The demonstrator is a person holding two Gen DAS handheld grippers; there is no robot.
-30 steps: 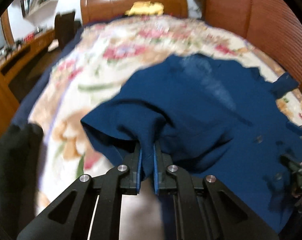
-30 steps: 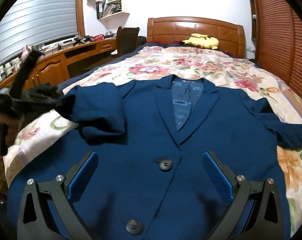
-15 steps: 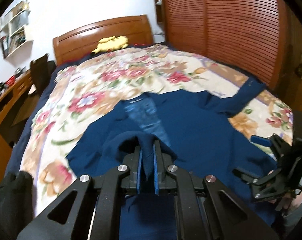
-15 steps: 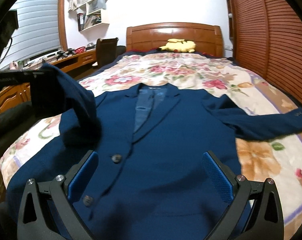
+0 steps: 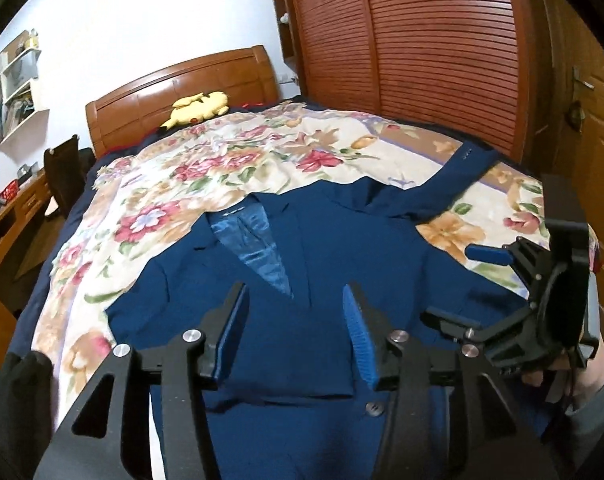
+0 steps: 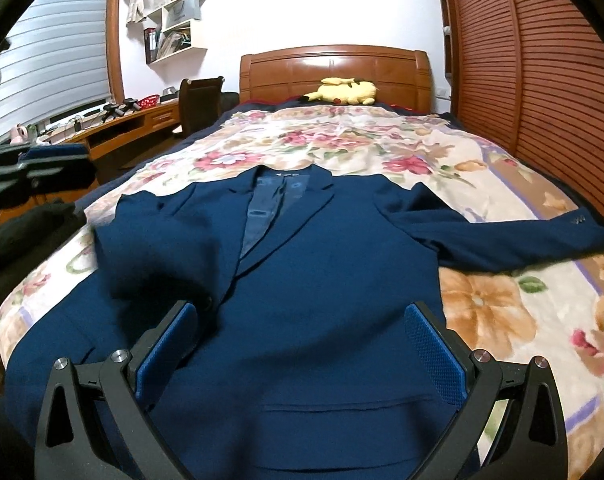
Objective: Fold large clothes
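**One sleeve in, one sleeve to go**

The navy jacket (image 6: 326, 280) lies face up across the lower middle of the frame on the floral bedspread (image 6: 342, 140); its left-of-frame sleeve (image 6: 142, 248) is folded in over the chest, so the first fold looks done; the left gripper (image 5: 298, 336) has just been opening its jaws and nothing sits between them now, the cloth lying flat below; the right gripper (image 6: 298, 352) hangs spread wide over the hem, empty too; the other sleeve (image 6: 522, 236) stretches out to the right edge, unfolded, and the body is yet to be doubled over; a small label shows at the collar (image 6: 288, 175), too tiny to read; no other writing legible
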